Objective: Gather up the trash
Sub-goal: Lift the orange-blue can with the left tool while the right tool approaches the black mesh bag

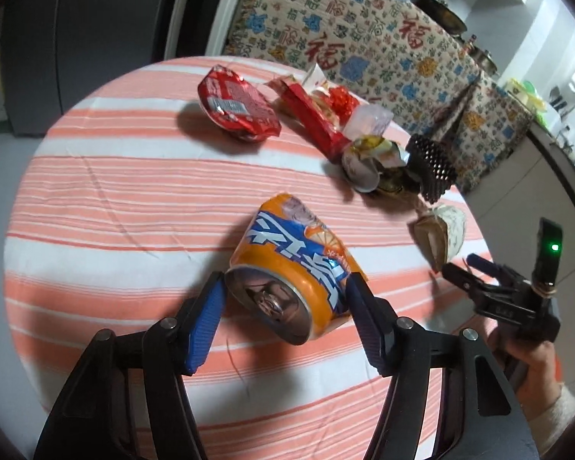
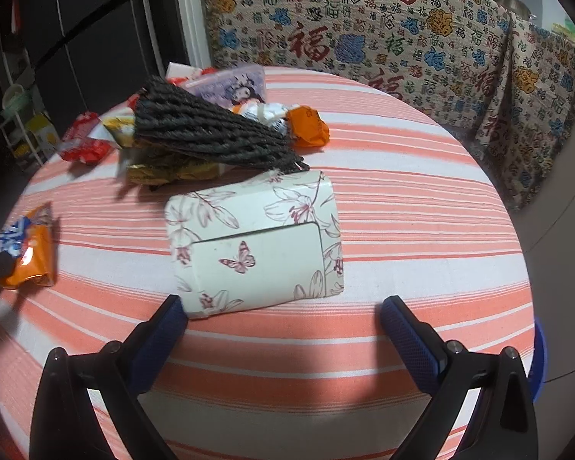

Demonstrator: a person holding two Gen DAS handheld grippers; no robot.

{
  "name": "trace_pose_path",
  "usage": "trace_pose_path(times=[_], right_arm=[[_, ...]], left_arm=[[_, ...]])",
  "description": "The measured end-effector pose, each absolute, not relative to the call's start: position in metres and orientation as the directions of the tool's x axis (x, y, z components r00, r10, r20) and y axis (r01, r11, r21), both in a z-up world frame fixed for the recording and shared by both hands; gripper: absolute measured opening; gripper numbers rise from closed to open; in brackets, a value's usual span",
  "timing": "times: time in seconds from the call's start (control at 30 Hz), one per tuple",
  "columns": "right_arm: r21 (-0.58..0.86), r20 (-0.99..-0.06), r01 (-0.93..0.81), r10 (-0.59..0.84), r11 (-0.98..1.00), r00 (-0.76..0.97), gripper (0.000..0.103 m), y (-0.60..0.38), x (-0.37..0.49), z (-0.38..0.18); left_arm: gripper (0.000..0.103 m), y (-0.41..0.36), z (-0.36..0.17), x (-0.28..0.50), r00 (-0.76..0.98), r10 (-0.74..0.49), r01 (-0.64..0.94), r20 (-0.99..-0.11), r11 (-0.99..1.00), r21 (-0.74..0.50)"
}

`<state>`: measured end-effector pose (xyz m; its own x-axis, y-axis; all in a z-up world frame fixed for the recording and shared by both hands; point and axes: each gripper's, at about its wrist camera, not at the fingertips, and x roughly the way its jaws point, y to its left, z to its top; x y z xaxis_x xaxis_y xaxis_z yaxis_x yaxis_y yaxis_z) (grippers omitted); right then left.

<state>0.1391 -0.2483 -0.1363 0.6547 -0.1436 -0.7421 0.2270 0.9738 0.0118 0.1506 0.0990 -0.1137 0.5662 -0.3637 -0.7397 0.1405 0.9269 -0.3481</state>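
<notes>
An orange soda can (image 1: 291, 264) lies on its side on the round striped table (image 1: 115, 211). My left gripper (image 1: 285, 291) has a blue pad on each side of the can's rim end, touching or nearly touching it. The can also shows at the left edge of the right wrist view (image 2: 27, 249). My right gripper (image 2: 281, 306) is open, with its left fingertip beside a white floral box (image 2: 253, 245) that lies on the table. The right gripper also shows in the left wrist view (image 1: 475, 268).
A red bowl wrapper (image 1: 237, 105), a red packet (image 1: 314, 119), crumpled wrappers (image 1: 372, 157) and a black mesh sleeve (image 2: 207, 134) lie across the table's far side. An orange wrapper (image 2: 308, 126) lies behind the sleeve. A patterned cloth (image 2: 364, 30) hangs beyond the table.
</notes>
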Motion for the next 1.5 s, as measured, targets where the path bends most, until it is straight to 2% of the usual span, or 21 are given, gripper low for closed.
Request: trace_pose_path(times=[0.17, 0.33, 0.4, 0.7, 0.93, 1.1, 1.13, 1.17, 1.23, 1.37, 1.4, 1.43, 1.5], right_arm=[[0.111, -0.725, 0.186, -0.048, 0.976, 0.687, 0.103, -0.253, 0.132, -0.123], [0.044, -0.747, 0.17, -0.081, 0.984, 0.66, 0.102, -0.243, 0.154, -0.12], [0.018, -0.77, 0.177, -0.099, 0.984, 0.63, 0.081, -0.242, 0.159, -0.127], [0.057, -0.721, 0.156, -0.067, 0.986, 0.69, 0.08, -0.257, 0.11, -0.101], [0.088, -0.698, 0.176, -0.065, 0.981, 0.713, 0.08, -0.294, 0.079, -0.081], [0.088, -0.687, 0.237, -0.113, 0.967, 0.718, 0.08, -0.343, 0.051, -0.069], [0.088, -0.684, 0.254, -0.127, 0.963, 0.718, 0.055, -0.354, 0.044, -0.067], [0.085, -0.683, 0.27, -0.141, 0.959, 0.716, 0.035, -0.367, 0.035, -0.065], [0.08, -0.687, 0.327, -0.186, 0.942, 0.703, 0.035, -0.398, 0.019, -0.063], [0.074, -0.704, 0.437, -0.263, 0.896, 0.659, 0.024, -0.457, -0.005, -0.073], [0.076, -0.703, 0.448, -0.271, 0.891, 0.658, 0.02, -0.465, -0.009, -0.074], [0.077, -0.702, 0.45, -0.272, 0.89, 0.658, 0.008, -0.471, -0.013, -0.075], [0.096, -0.694, 0.451, -0.265, 0.887, 0.67, 0.008, -0.48, -0.02, -0.072]], left_arm=[[0.063, 0.091, -0.113, 0.144, 0.582, -0.333, 0.113, -0.742, 0.937, -0.331], [0.062, 0.075, -0.107, 0.134, 0.603, -0.288, 0.1, -0.744, 0.952, -0.288], [0.062, 0.072, -0.103, 0.13, 0.613, -0.284, 0.101, -0.737, 0.953, -0.284], [0.061, 0.038, -0.081, 0.117, 0.626, -0.334, 0.169, -0.704, 0.94, -0.295], [0.061, -0.03, -0.06, 0.113, 0.601, -0.388, 0.294, -0.699, 0.92, -0.258], [0.061, -0.101, -0.045, 0.117, 0.557, -0.459, 0.404, -0.692, 0.878, -0.257], [0.061, -0.114, -0.042, 0.117, 0.548, -0.472, 0.424, -0.69, 0.868, -0.258], [0.061, -0.133, -0.04, 0.117, 0.535, -0.491, 0.45, -0.687, 0.854, -0.261], [0.061, -0.167, -0.037, 0.118, 0.514, -0.524, 0.495, -0.679, 0.828, -0.264], [0.061, -0.215, -0.041, 0.128, 0.475, -0.567, 0.534, -0.673, 0.793, -0.292], [0.061, -0.225, -0.041, 0.129, 0.468, -0.574, 0.537, -0.672, 0.788, -0.299], [0.061, -0.229, -0.043, 0.131, 0.465, -0.577, 0.54, -0.672, 0.786, -0.301], [0.061, -0.233, -0.041, 0.133, 0.467, -0.579, 0.541, -0.669, 0.785, -0.302]])
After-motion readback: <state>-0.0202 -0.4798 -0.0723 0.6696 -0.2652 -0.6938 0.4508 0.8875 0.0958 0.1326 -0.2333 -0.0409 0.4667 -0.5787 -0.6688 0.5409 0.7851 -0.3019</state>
